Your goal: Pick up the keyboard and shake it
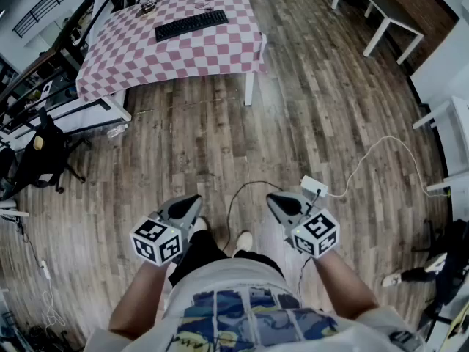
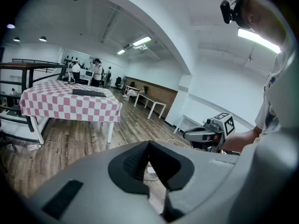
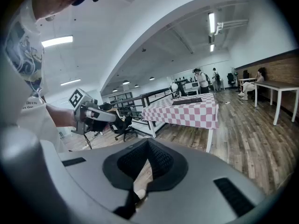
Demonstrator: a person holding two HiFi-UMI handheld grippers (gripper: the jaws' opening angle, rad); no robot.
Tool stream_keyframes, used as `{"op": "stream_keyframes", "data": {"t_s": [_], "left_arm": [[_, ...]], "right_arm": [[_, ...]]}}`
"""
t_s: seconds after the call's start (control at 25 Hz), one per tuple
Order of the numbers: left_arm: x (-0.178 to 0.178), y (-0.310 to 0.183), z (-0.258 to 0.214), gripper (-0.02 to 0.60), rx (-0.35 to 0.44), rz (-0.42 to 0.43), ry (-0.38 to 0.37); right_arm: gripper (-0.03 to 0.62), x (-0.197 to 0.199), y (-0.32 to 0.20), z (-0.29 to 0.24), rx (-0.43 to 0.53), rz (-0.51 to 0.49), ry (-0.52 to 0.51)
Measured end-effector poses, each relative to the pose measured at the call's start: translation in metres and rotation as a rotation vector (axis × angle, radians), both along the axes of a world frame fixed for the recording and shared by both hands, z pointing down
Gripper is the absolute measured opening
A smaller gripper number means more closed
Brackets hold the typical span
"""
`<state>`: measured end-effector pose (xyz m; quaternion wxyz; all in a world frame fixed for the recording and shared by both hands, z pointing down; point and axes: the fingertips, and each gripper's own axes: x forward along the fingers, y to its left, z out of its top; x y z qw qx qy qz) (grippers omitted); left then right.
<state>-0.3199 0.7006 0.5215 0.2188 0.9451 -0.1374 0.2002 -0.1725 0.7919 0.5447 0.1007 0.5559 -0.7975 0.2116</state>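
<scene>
Jaws on the left gripper and right gripper are closed, empty; flat black keyboard lies on the checkered counter.

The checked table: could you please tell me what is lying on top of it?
A flat black keyboard lies on the red-and-white checked tablecloth. Small items sit at its far left corner, too small to identify. The cloth hides the tabletop itself.
</scene>
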Motion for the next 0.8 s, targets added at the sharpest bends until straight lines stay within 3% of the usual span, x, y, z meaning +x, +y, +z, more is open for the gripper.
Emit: {"op": "stream_keyframes", "data": {"t_s": [0.4, 0.8], "left_arm": [[0.035, -0.087, 0.016, 0.003, -0.019, 0.021, 0.025], [0.093, -0.262, -0.003, 0.003, -0.024, 0.070, 0.083]], "right_arm": [[-0.005, 0.028, -0.086, 0.009, -0.012, 0.002, 0.024], [-0.002, 0.081, -0.249, 0.000, -0.105, 0.071, 0.032]]}}
